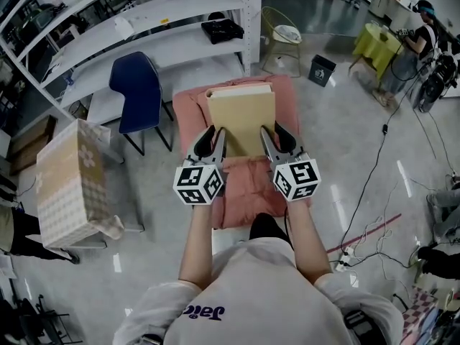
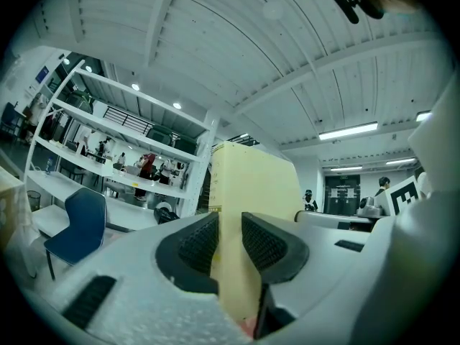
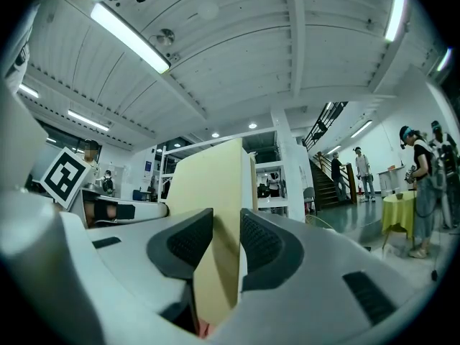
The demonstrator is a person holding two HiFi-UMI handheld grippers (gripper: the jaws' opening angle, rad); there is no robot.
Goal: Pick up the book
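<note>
A thick tan book (image 1: 241,117) lies flat over a table draped in pink cloth (image 1: 244,185), in front of me in the head view. My left gripper (image 1: 215,139) is shut on the book's near left corner and my right gripper (image 1: 269,136) on its near right corner. In the left gripper view the pale yellow book (image 2: 251,185) stands between the ribbed pads (image 2: 198,244), which press on both its faces; the left gripper (image 2: 228,243) points level. The right gripper view shows the same book (image 3: 212,185) clamped in my right gripper (image 3: 226,246).
A blue chair (image 1: 136,92) stands left of the table and a patterned cardboard box (image 1: 72,182) further left. White shelving (image 1: 144,27) runs behind, with a black tray (image 1: 221,30) on it. A wire chair (image 1: 284,38), a black bin (image 1: 321,69) and floor cables (image 1: 366,228) lie to the right.
</note>
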